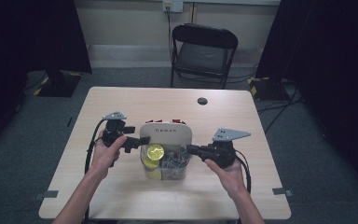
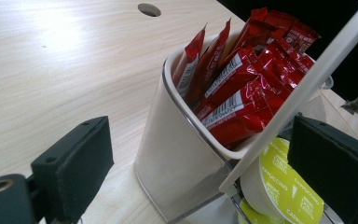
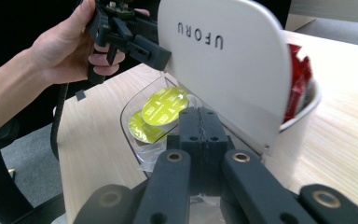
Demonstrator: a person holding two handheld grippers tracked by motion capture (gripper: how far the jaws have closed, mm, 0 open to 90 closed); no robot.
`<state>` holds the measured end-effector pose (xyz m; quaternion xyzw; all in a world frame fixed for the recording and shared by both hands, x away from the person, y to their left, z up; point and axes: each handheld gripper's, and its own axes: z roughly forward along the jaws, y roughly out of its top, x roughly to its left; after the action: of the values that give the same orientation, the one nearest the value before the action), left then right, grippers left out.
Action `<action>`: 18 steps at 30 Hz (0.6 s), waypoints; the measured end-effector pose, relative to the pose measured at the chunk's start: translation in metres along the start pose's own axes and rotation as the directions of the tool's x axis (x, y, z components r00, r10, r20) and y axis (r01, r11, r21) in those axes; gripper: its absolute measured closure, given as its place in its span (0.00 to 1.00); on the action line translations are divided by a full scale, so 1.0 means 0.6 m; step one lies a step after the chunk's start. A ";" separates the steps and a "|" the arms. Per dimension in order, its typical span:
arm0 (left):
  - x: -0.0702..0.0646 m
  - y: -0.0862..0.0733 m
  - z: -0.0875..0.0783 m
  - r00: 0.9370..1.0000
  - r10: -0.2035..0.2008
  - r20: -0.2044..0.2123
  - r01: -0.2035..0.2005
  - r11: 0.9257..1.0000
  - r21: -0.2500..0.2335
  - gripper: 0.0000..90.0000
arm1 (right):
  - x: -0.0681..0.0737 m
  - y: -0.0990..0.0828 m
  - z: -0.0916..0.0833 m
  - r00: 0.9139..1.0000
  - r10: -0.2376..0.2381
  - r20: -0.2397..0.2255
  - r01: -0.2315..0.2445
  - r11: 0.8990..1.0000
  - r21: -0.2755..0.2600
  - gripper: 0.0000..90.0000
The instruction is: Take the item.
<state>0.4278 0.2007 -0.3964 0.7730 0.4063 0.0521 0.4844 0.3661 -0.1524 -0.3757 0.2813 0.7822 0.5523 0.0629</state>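
Observation:
A white organiser box (image 2: 177,154) stands mid-table with its lid (image 1: 166,134) (image 3: 223,60) raised upright. Red sachets (image 2: 247,88) (image 3: 298,84) fill its rear bin. In the clear front bin (image 1: 168,163) lie yellow-green coffee capsules (image 1: 155,151) (image 2: 284,186) (image 3: 164,105) and some clear-wrapped items. My left gripper (image 1: 137,141) (image 2: 203,170) is open, with the lid's left edge between its jaws. Its near jaw touches that edge in the right gripper view (image 3: 154,51). My right gripper (image 1: 189,149) (image 3: 199,116) is shut, its tip at the right rim of the clear bin, just short of the capsules.
The wooden table (image 1: 121,102) has a cable hole (image 1: 202,101) at the back. Beyond the far edge stands a black folding chair (image 1: 203,51). Dark curtains hang at both sides. Bare tabletop surrounds the box.

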 end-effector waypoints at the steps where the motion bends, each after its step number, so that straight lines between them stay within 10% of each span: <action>1: 0.000 0.000 0.000 1.000 0.000 0.000 0.000 1.000 0.001 0.06 | -0.001 0.001 -0.004 1.000 0.002 0.002 -0.002 1.000 -0.003 1.00; 18: -0.002 0.000 -0.001 1.000 0.016 -0.005 -0.016 1.000 -0.002 0.08 | -0.014 0.005 -0.045 0.999 0.008 0.043 -0.006 0.999 -0.049 1.00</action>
<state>0.4268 0.2006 -0.3956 0.7756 0.4012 0.0582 0.4839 0.3632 -0.1784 -0.3646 0.2943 0.7659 0.5654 0.0847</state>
